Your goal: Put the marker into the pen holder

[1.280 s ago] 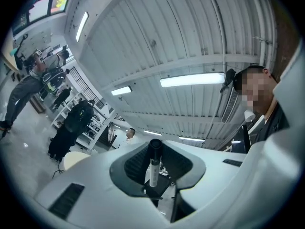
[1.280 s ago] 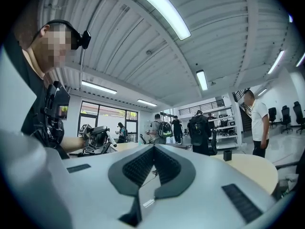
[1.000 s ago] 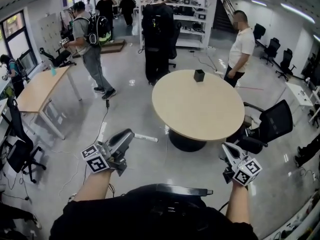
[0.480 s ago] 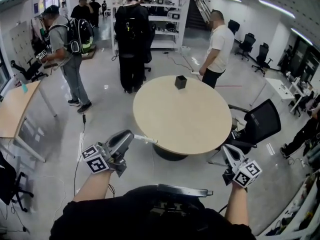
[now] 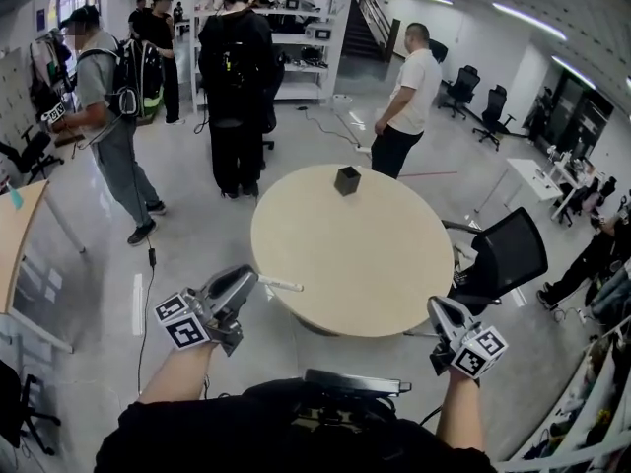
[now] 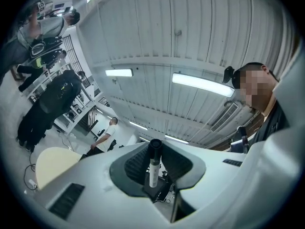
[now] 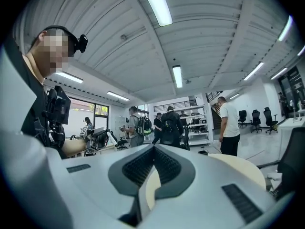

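Head view | surface and pen holder nearer than a second ago | left tool grips marker | right tool closed, empty | approach likely continues, holder well ahead

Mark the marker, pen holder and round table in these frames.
marker (image 6: pixel 152 170): left gripper view, white barrel.
pen holder (image 5: pixel 346 181): head view, front wall.
round table (image 5: pixel 365 264): head view, bare top.
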Tool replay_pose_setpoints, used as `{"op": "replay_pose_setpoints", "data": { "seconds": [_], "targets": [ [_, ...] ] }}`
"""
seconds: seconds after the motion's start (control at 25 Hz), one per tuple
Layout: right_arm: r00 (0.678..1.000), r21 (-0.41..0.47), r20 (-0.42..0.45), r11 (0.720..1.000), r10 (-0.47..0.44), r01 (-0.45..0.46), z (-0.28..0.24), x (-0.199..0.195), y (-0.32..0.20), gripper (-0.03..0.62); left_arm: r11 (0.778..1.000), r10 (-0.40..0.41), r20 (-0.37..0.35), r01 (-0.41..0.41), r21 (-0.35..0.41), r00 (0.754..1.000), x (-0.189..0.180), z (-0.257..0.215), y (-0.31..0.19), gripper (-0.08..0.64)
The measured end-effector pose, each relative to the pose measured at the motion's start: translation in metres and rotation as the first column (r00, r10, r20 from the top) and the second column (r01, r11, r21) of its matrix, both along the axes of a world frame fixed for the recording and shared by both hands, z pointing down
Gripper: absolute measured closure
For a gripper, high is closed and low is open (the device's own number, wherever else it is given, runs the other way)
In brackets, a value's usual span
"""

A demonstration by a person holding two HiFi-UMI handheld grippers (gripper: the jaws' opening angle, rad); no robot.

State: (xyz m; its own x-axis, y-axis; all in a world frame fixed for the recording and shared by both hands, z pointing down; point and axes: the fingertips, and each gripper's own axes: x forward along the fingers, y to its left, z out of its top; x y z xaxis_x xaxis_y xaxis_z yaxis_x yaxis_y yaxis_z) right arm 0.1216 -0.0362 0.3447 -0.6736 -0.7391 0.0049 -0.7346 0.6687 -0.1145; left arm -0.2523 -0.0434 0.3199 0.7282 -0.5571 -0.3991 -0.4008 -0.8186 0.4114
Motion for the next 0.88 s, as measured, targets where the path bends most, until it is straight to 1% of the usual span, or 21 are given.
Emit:
{"op": "replay_pose_setpoints", "data": {
  "seconds": [0.16,0.32,0.44,0.56,0.64,0.8,0.88],
  "targets": [
    [1.0,-0.014,-0.004,1.0,0.009,-0.009,0.001,0.007,-0.03,0.589,1.0,0.008,0.0,-0.008,-0.026,1.0,0.005,0.007,-0.03,0.486],
    [1.0,-0.014,0.012,1.0,-0.012,0.012,0.011,0.029,-0.073,0.589,0.999,-0.015,0.016,0.016,-0.037,1.0,0.025,0.012,-0.064,0.488],
    [0.998,0.007,0.011,0.998,-0.059,0.059,0.013,0.05,-0.114,0.589,0.998,-0.055,0.021,0.055,-0.021,0.998,0.052,0.006,-0.09,0.488],
    [0.993,0.007,0.01,0.993,-0.12,0.12,0.014,0.073,-0.151,0.589,0.994,-0.103,0.021,0.104,-0.028,0.994,0.084,0.0,-0.102,0.488],
    [0.986,0.022,0.013,0.986,-0.165,0.165,0.012,0.086,-0.176,0.589,0.99,-0.138,0.044,0.139,-0.022,0.989,0.104,-0.002,-0.111,0.488],
    [0.972,0.05,0.032,0.971,-0.234,0.232,0.01,0.111,-0.226,0.589,0.98,-0.197,0.055,0.198,-0.013,0.979,0.137,-0.007,-0.133,0.488],
    [0.965,0.057,0.041,0.965,-0.26,0.258,0.012,0.12,-0.242,0.589,0.976,-0.217,0.086,0.219,-0.016,0.972,0.152,-0.005,-0.139,0.488]
  ]
}}
